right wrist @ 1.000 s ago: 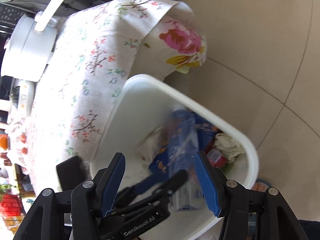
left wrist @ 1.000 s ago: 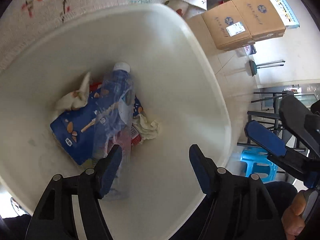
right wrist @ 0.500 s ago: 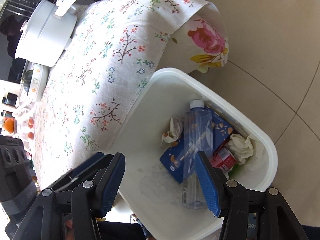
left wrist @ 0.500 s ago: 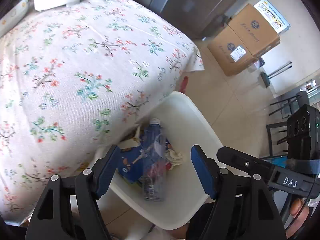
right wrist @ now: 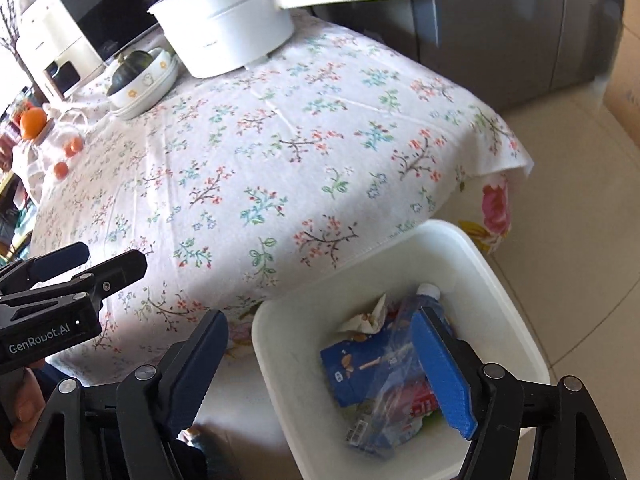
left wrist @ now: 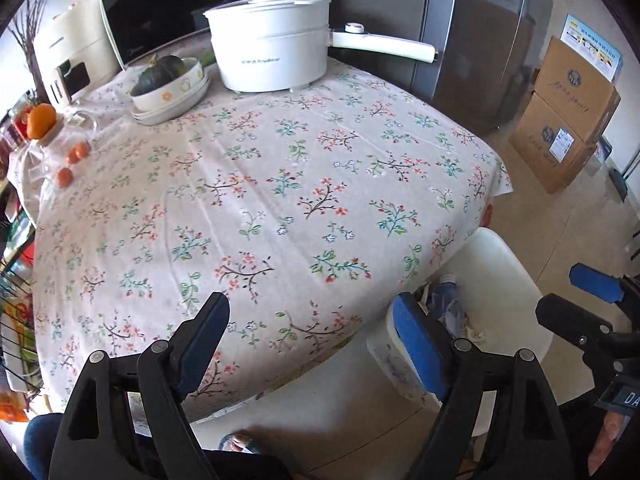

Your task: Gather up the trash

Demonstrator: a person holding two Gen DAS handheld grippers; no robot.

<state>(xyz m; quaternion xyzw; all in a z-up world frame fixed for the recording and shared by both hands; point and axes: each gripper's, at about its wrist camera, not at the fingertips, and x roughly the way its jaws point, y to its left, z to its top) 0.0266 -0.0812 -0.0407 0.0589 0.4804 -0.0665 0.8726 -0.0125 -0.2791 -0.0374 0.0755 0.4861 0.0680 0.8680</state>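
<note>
white bin (right wrist: 500,280): right view shows bottle (right wrist: 400,344), blue packet (right wrist: 352,368) inside; left view hides most. left gripper (left wrist: 308,344) and right gripper (right wrist: 320,364) wide, just opening, empty.

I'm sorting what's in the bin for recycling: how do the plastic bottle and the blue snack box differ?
The plastic bottle is clear and see-through with a white cap; the blue snack box is opaque, printed with nuts. The bottle is long and rounded, the box flat and rectangular. The bottle lies on top, across the box, which sits beneath it. Both lie inside the white bin beside the table, among crumpled tissues.
</note>
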